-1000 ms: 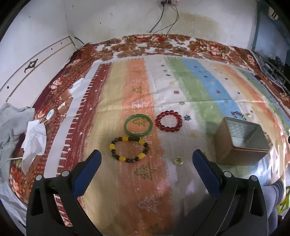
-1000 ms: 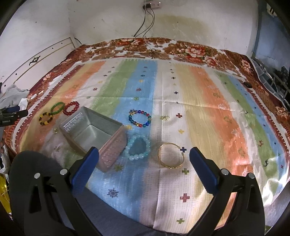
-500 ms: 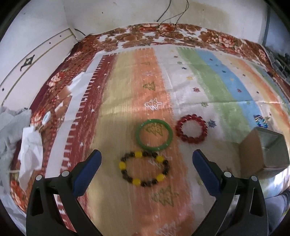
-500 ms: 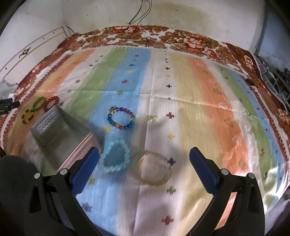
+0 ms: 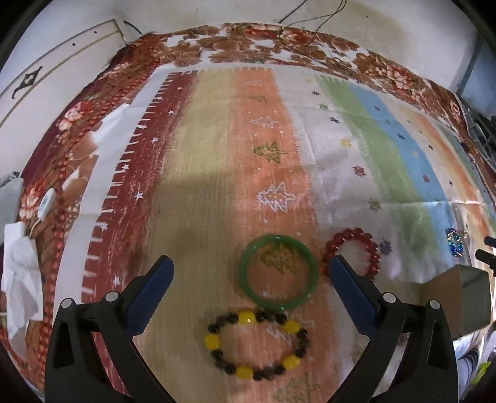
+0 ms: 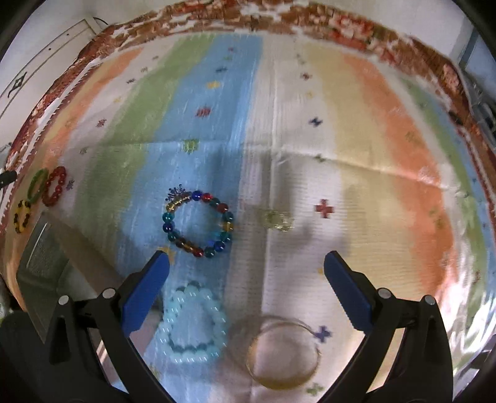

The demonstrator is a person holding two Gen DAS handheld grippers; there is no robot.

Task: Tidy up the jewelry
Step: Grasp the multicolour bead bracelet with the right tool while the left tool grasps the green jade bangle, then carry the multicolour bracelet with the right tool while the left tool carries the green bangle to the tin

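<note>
My left gripper (image 5: 251, 269) is open and empty, low over a green bangle (image 5: 248, 286), a black-and-yellow bead bracelet (image 5: 214, 342) and a red bead bracelet (image 5: 356, 234) on the striped cloth. My right gripper (image 6: 246, 265) is open and empty, above a pale blue bead bracelet (image 6: 173, 316) and a gold bangle (image 6: 313, 365). A multicolour bead bracelet (image 6: 223, 223) and a small gold ring (image 6: 277, 218) lie just beyond. The metal box (image 5: 457, 299) stands at the left view's right edge and shows at the left edge of the right wrist view (image 6: 40, 257).
White tissue (image 5: 18, 279) and a grey cloth (image 5: 9, 198) lie off the mat's left edge. A floral bedspread border (image 5: 279, 46) runs along the back by a white wall with hanging cables (image 5: 310, 12).
Both grippers have moved forward and down toward the cloth. The bracelets now sit larger and lower in each view, between the fingers. Both stay open.
</note>
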